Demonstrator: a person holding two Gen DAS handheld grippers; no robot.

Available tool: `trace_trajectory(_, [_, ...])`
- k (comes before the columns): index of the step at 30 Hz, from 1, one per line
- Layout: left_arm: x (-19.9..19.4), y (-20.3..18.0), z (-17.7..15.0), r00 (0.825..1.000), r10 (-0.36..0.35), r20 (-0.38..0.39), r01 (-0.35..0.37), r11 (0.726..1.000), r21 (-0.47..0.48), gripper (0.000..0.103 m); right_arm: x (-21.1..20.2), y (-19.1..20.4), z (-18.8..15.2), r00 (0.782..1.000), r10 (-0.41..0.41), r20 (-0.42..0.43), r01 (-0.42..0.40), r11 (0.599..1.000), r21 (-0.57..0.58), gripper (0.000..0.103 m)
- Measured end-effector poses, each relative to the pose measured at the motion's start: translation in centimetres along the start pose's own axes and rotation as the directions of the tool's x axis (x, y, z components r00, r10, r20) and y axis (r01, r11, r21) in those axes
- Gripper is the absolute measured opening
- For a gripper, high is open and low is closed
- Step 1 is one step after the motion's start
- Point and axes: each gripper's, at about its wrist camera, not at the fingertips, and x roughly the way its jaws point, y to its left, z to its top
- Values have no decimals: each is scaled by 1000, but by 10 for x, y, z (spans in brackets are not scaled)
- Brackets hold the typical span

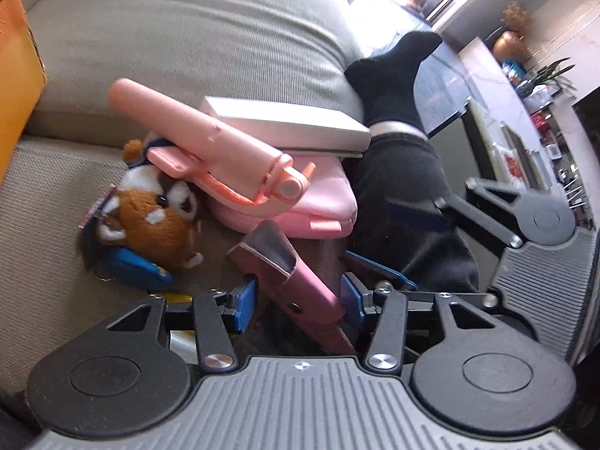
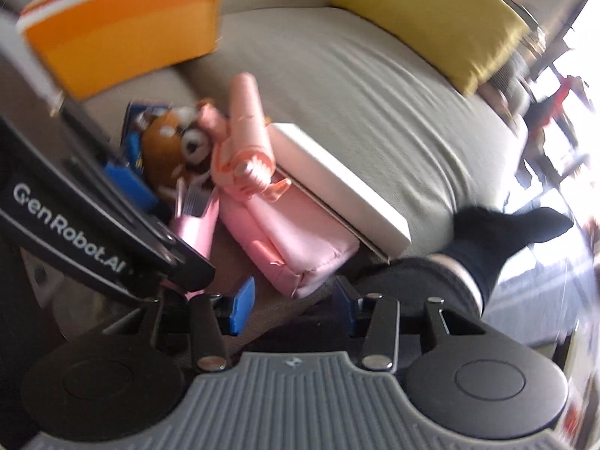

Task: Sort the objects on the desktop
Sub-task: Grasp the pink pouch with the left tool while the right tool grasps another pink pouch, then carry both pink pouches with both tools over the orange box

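Observation:
A pile lies on the grey sofa: a pink selfie stick point(image 1: 210, 146) on a pink pouch point(image 1: 300, 206), a white flat box point(image 1: 285, 123), a brown plush toy point(image 1: 153, 217) and a blue item point(image 1: 135, 270). My left gripper point(image 1: 298, 300) has a dark pink folding comb point(image 1: 296, 285) between its blue pads, which stand a little off its sides. My right gripper point(image 2: 292, 300) is open and empty, just in front of the pink pouch point(image 2: 288, 240). The comb point(image 2: 195, 217), plush toy point(image 2: 172, 146) and selfie stick point(image 2: 247, 135) show in the right wrist view too.
An orange box point(image 2: 123, 26) stands at the sofa's back left, also at the left edge of the left wrist view point(image 1: 18, 75). A yellow cushion point(image 2: 442, 18) lies far right. A person's leg in a black sock point(image 1: 393, 78) rests beside the pile. The left gripper's body point(image 2: 93, 225) crosses the right view.

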Motion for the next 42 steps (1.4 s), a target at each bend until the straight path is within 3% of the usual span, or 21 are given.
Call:
trace_trajectory(5, [12, 1, -2, 1000, 5, -20, -5, 1000, -18, 53, 9, 14, 0, 1000, -10, 30, 17, 965, -261, 49])
trace_trajectory(10, [10, 11, -2, 1000, -5, -18, 4, 999, -42, 44, 9, 14, 7, 997, 65, 51, -44, 940, -339, 50])
trace_trajectory(15, [3, 23, -4, 999, -39, -21, 38, 997, -64, 37, 8, 16, 9, 1000, 22, 12, -13, 885, -465, 49])
trace_trajectory(18, [1, 25, -6, 999, -50, -10, 49, 996, -69, 37, 15, 17, 9, 1000, 27, -3, -25, 882, -470, 49])
trace_trajectory(21, [-4, 25, -7, 998, -55, 1, 55, 996, -65, 36, 26, 29, 5, 1000, 10, 0, -9, 855, -519, 47])
trace_trajectory(24, [-12, 29, -7, 998, -51, 22, 52, 996, -77, 36, 35, 37, 0, 999, -38, 12, 38, 830, -556, 37])
trace_trajectory(26, [-18, 30, -6, 998, -49, 40, 52, 995, -83, 34, 34, 37, 0, 999, -45, 8, 42, 838, -544, 32])
trace_trajectory(35, [-52, 33, -19, 992, -57, 114, 66, 995, -77, 28, -20, 49, 4, 1000, -23, 18, 29, 842, -539, 22])
trace_trajectory(42, [-86, 39, -36, 982, -53, 184, 67, 995, -69, 27, -64, 56, 3, 1000, -17, -3, 13, 876, -482, 20])
